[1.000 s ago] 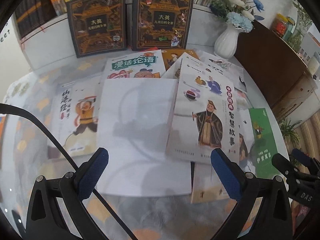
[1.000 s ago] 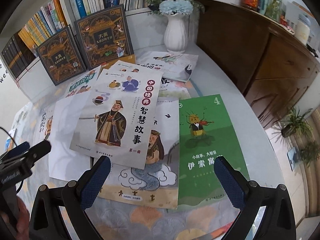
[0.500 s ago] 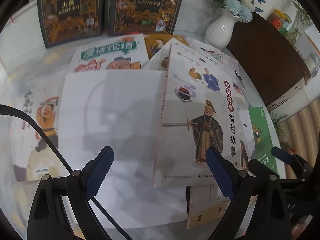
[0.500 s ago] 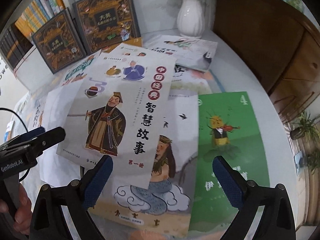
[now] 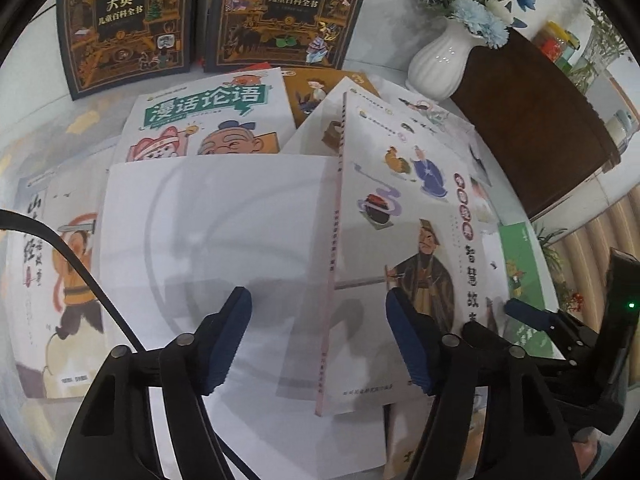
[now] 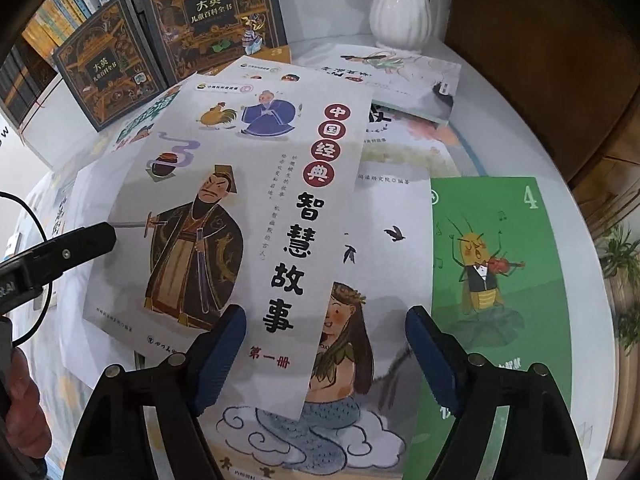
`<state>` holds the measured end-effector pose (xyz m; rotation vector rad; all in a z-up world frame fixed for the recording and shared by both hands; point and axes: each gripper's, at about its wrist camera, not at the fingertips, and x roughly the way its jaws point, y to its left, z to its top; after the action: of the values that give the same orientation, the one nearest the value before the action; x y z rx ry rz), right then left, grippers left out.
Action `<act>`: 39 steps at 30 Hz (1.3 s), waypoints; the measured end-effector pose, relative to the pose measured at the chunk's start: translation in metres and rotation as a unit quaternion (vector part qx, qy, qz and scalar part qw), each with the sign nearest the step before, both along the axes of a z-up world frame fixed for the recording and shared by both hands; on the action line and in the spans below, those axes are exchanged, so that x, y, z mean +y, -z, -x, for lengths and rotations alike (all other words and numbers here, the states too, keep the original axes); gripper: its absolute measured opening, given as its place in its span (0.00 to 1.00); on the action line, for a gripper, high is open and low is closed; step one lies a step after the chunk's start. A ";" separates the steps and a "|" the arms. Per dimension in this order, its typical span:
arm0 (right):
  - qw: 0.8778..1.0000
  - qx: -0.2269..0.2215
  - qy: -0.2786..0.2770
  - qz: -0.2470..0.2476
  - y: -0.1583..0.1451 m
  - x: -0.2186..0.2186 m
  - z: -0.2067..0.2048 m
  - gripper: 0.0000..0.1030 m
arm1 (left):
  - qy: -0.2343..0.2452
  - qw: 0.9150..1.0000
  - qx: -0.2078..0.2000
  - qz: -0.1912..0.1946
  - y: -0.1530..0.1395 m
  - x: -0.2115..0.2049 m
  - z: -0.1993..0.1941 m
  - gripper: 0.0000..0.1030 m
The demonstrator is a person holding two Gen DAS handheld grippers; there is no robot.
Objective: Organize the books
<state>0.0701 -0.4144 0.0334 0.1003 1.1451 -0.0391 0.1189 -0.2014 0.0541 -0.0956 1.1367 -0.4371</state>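
Observation:
Several thin picture books lie overlapping on a round table. On top is a white book with a robed swordsman on its cover [image 5: 420, 248] [image 6: 224, 208]. My left gripper [image 5: 320, 340] hovers over that book's pink spine edge, jaws closing, with the spine between the blue pads and untouched. My right gripper [image 6: 324, 344] straddles the same book's lower right corner, jaws also closing, pads clear of it. Each gripper shows in the other's view: the left gripper [image 6: 80, 240] at the left, the right gripper [image 5: 524, 312] at the right.
Around it lie a plain white cover [image 5: 208, 240], a green-titled book [image 5: 208, 108], a mermaid book [image 6: 344, 364] and a green cricket book [image 6: 492, 280]. Two dark encyclopedias [image 5: 288, 8] stand at the back beside a white vase [image 5: 440, 64]. A dark cabinet [image 5: 540, 128] borders the right.
Both grippers have come down closer to the books, and their jaws have narrowed. The swordsman book now fills more of both views.

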 end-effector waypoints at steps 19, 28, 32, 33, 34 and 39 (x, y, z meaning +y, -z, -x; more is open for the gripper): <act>0.997 0.011 -0.052 -0.063 0.000 0.004 0.012 0.74 | 0.032 0.998 0.033 0.036 0.010 -0.014 0.041 0.26; 0.995 0.025 -0.088 -0.048 0.004 0.008 0.049 0.74 | 0.020 0.995 0.077 0.065 0.027 0.001 0.078 0.25; 0.995 0.022 -0.090 -0.046 0.006 0.009 0.049 0.74 | 0.030 0.997 0.065 0.040 0.027 -0.015 0.078 0.25; 0.995 0.020 -0.089 -0.046 0.006 0.009 0.049 0.74 | 0.032 0.997 0.062 0.037 0.026 -0.016 0.078 0.25; 0.995 0.019 -0.088 -0.047 0.006 0.007 0.048 0.74 | 0.032 0.997 0.062 0.041 0.026 -0.015 0.078 0.25; 0.994 0.016 -0.075 -0.080 0.006 -0.002 0.048 0.75 | 0.034 0.986 0.060 0.149 0.001 0.002 0.079 0.25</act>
<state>0.0218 -0.4163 0.0277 0.1557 1.1847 0.1850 0.0397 -0.1997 0.0535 -0.3487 1.1884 -0.6690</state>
